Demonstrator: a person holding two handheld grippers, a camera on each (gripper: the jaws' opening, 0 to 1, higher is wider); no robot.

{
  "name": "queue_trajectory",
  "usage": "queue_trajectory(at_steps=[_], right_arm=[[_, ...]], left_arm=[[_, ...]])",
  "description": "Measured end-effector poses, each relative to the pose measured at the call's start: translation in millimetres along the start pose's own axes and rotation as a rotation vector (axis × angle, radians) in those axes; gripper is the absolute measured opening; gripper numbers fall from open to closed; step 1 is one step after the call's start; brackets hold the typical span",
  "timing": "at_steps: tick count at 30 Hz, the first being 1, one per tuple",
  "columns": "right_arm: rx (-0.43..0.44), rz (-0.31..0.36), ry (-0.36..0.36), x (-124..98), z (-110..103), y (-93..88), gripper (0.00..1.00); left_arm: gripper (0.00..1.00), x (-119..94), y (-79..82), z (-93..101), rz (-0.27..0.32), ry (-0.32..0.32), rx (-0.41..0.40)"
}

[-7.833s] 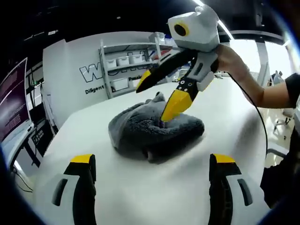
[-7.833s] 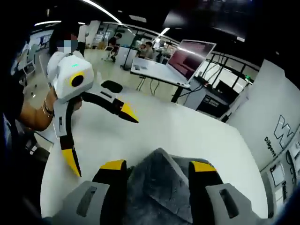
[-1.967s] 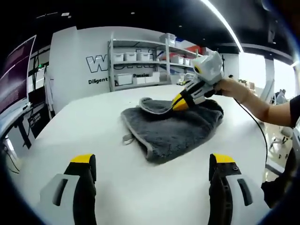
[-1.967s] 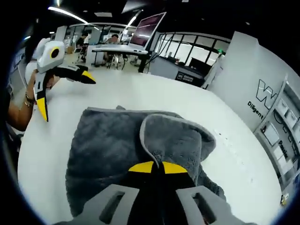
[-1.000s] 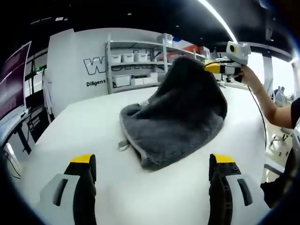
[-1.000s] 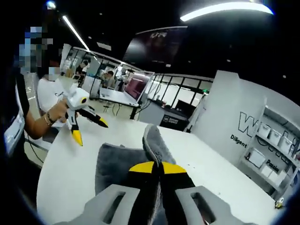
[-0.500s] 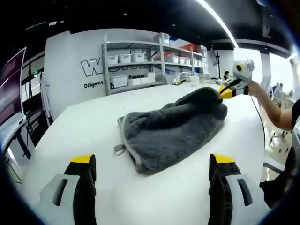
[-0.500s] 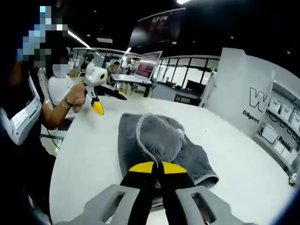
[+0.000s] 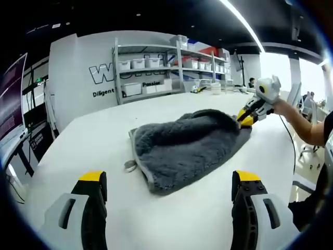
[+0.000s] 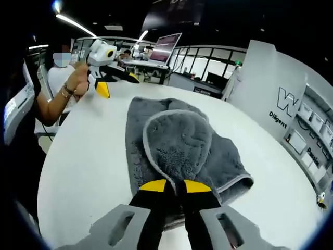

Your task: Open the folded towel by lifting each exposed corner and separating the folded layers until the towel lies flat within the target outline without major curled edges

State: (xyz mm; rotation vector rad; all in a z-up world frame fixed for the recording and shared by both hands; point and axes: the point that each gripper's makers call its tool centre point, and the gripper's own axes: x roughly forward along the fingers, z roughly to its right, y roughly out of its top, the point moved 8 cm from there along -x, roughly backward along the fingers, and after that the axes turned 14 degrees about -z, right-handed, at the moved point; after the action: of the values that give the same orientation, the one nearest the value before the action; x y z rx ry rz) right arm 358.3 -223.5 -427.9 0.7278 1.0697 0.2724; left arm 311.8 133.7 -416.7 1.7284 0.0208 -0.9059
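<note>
Towel (image 9: 187,148) status: grey, lying on the white surface (image 9: 78,151), partly unfolded, with one layer still doubled over on top (image 10: 179,140). A small hanging loop (image 9: 129,166) projects from its near left corner in the left gripper view.

Right gripper (image 10: 176,186): jaws pressed together on the towel's edge at the far right side of the cloth, low against the surface. In the left gripper view the same gripper (image 9: 246,117) sits at the towel's far right end, held by a hand (image 9: 283,107).

Left gripper (image 9: 169,179): jaws spread wide, nothing between them, well apart from the towel. In the right gripper view it (image 10: 112,83) hangs above the surface beyond the towel, held by a hand (image 10: 78,78).

Shelving (image 9: 156,67) with white bins stands at the far wall.
</note>
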Motion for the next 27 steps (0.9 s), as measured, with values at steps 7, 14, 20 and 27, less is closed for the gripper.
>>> queue_trajectory(at_steps=[7,14,20,27], right_arm=[[0.038,0.024,-0.042,-17,-3,5.0,0.33],[0.144,-0.001,-0.086,-34,0,-3.5,0.79],[0.227,-0.005,-0.103,-45,0,-16.9,0.99],[0.255,-0.012,-0.116,-52,1,-29.7,0.99]], left_arm=[[0.98,-2,-0.5,-2.1,0.004,0.006,-0.006],[0.98,-4,-1.3,-2.5,0.013,0.002,-0.011],[0.98,-4,-2.2,-4.4,0.014,0.006,-0.019],[0.99,-4,-2.8,-4.5,0.01,0.007,-0.02]])
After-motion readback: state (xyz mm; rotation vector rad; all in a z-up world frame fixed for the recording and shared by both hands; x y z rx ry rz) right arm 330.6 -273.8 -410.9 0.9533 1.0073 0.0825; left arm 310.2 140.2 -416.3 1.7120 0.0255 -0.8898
